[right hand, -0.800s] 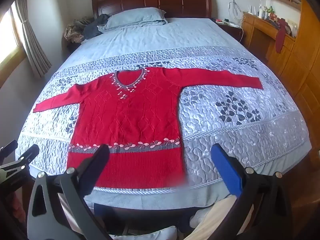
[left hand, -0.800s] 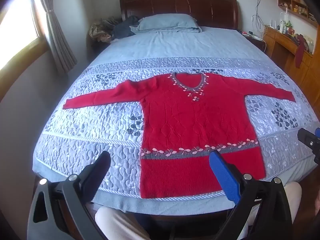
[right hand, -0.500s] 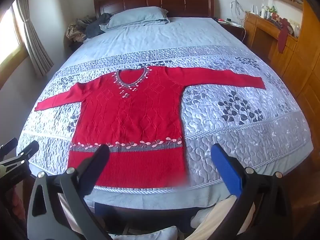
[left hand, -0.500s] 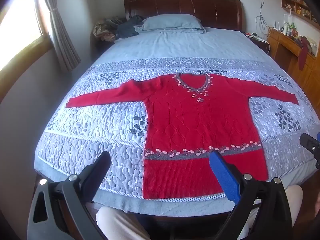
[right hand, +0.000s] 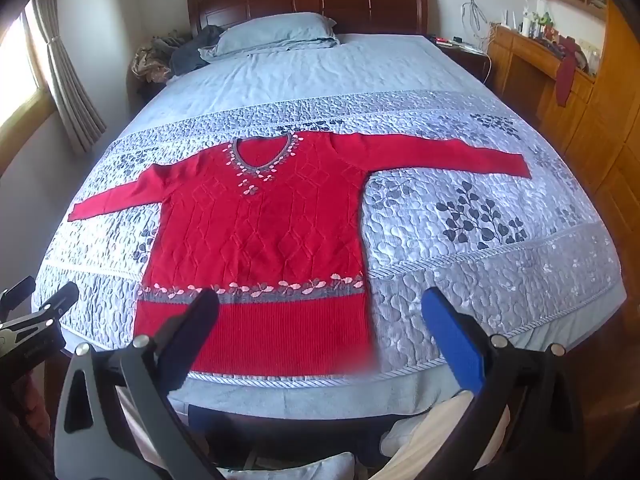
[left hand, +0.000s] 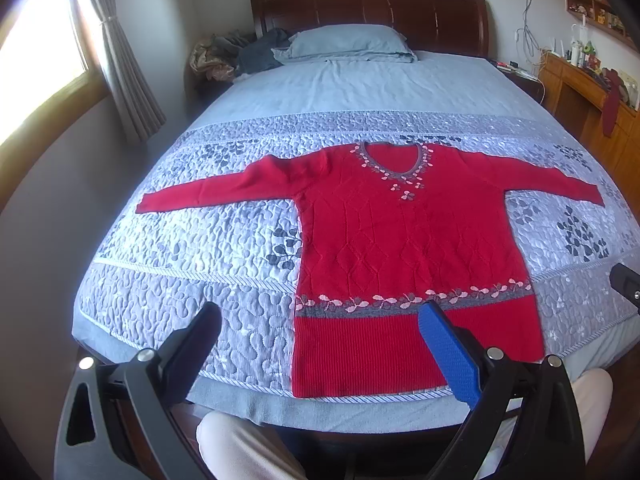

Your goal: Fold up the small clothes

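A red knitted sweater (left hand: 400, 240) with a grey flowered neckline lies flat, face up, on the quilted bedspread (left hand: 192, 280), both sleeves spread out sideways. It also shows in the right wrist view (right hand: 260, 240). My left gripper (left hand: 320, 320) is open and empty, held above the foot of the bed near the sweater's hem. My right gripper (right hand: 320, 308) is open and empty, held over the hem's right corner. The left gripper's body (right hand: 32, 320) shows at the left edge of the right wrist view.
A blue pillow (left hand: 348, 42) and a pile of clothes (left hand: 236, 56) lie at the wooden headboard (left hand: 368, 12). A wooden dresser (right hand: 560, 80) stands along the right side. A window with a curtain (left hand: 124, 68) is on the left. My legs are below the bed's foot edge.
Both views have shifted slightly left and a bit closer over the bed. The sweater has not moved and both grippers stay open.
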The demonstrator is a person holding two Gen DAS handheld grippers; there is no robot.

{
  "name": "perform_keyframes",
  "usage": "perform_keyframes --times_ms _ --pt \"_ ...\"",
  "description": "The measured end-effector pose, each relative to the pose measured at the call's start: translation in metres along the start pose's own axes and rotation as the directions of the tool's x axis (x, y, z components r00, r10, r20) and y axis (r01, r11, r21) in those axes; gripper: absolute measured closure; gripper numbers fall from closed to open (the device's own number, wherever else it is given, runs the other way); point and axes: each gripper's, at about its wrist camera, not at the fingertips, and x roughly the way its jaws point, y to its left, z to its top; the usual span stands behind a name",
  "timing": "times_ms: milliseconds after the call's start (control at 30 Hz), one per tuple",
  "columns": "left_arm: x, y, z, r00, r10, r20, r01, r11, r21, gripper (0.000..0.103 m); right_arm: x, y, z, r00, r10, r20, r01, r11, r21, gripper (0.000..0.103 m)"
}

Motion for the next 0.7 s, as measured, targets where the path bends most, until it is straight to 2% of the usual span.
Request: perform_keyframes --times_ms 700 --pt "-0.0003 -0.0007 -0.0005 1.0 0.004 0.004 -0.004 1.0 -0.001 0.004 0.0041 0.0004 -0.0011 1.0 -0.008 -0.007 0.008 1.0 0.0 0.003"
